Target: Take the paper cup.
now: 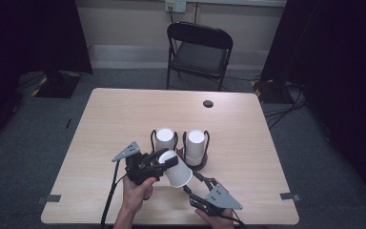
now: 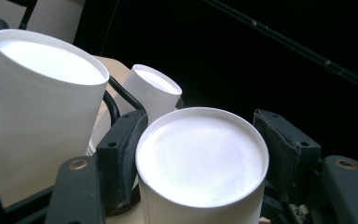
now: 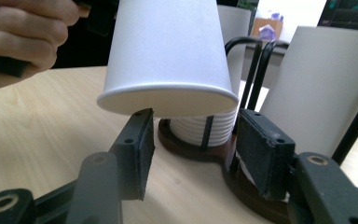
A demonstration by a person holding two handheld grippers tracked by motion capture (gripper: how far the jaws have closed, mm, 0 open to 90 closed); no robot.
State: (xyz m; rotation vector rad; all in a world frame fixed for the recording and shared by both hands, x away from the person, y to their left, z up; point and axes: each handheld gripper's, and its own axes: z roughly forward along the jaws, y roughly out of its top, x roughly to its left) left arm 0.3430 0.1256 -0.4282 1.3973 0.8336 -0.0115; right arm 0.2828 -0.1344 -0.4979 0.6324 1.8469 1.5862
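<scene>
A white paper cup (image 1: pixel 178 171) hangs tilted over the table's front middle, its closed bottom (image 2: pixel 200 158) toward my left gripper (image 1: pixel 167 160). That gripper is shut on the cup's narrow end, a pad on each side. The cup's wide rim (image 3: pixel 168 100) points down at the table. My right gripper (image 1: pixel 190 181) sits just below and in front of that rim, and in its own view the gripper (image 3: pixel 196 140) has both jaws apart, touching nothing. Behind stand two stacks of white cups, the left stack (image 1: pixel 165 138) and the right stack (image 1: pixel 195 143), in black wire holders.
The holders rest on dark round bases (image 3: pixel 191 142) near the middle of the wooden table (image 1: pixel 124 114). A small round hole (image 1: pixel 208 103) lies near the far edge. A black folding chair (image 1: pixel 200 52) stands beyond the table.
</scene>
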